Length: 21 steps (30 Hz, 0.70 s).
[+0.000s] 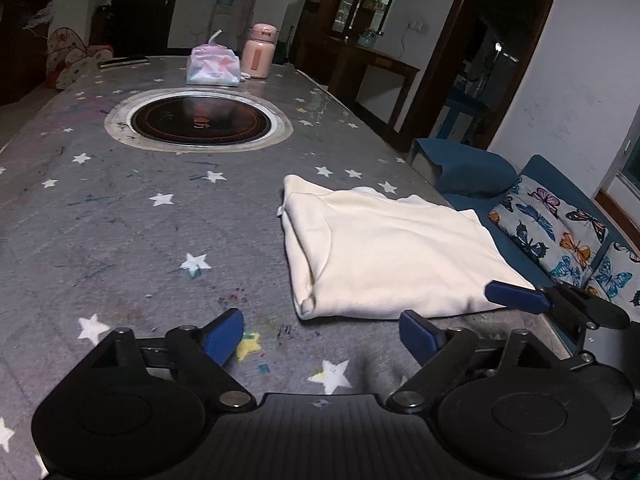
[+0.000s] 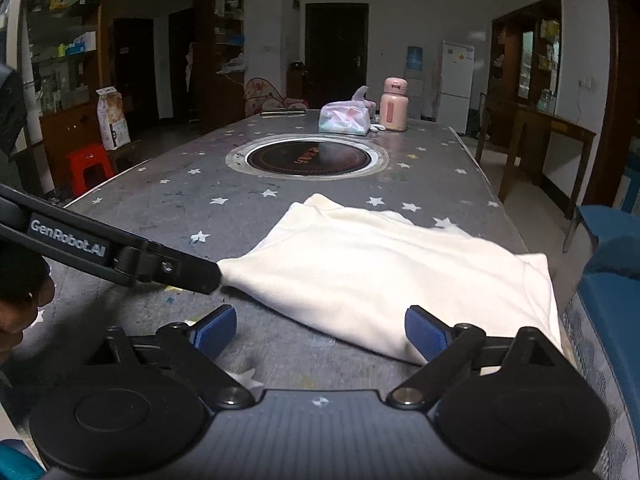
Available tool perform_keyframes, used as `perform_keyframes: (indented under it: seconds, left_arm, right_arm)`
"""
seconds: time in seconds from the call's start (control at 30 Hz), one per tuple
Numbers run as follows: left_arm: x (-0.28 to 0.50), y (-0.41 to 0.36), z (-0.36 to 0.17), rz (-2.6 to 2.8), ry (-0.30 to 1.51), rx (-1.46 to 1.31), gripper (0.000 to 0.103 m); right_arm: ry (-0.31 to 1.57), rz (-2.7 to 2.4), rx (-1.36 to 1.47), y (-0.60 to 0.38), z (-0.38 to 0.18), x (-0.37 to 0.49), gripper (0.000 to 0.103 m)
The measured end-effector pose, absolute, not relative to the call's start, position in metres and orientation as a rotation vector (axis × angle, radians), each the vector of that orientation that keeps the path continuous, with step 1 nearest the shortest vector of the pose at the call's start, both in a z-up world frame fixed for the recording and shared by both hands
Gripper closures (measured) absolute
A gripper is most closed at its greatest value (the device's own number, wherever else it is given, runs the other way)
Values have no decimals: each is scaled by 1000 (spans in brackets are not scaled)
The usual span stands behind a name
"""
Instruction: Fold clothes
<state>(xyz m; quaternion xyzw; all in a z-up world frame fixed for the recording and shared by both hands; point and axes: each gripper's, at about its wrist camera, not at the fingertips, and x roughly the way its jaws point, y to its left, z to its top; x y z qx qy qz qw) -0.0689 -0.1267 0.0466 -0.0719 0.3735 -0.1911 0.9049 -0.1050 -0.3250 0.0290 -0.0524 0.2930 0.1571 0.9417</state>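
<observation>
On the bench [image 1: 120,216] right edge: we see folded cream garment [image 1: 392,252] lying flat | left gripper [image 1: 322,334] spread wide, empty, just beside near hem | right gripper [image 2: 320,330] spread wide, right finger touching cloth

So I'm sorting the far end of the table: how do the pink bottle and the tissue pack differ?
The pink bottle stands upright, rigid and taller; the tissue pack lies low, soft and crinkled. The bottle is plain pink, the pack translucent with print. Both sit beyond the round cooktop.
</observation>
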Motion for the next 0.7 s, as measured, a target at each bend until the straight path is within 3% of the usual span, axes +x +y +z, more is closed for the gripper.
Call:
perform_keyframes:
  seconds: [0.43, 0.7]
  left_arm:
    - [-91, -122, 49, -354, 761, -134, 1]
    - [-104, -126, 49, -343, 760, -103, 0]
  right_arm:
    - [621, 261, -84, -331, 26, -123, 0]
    - [633, 229, -83, -332, 24, -131, 0]
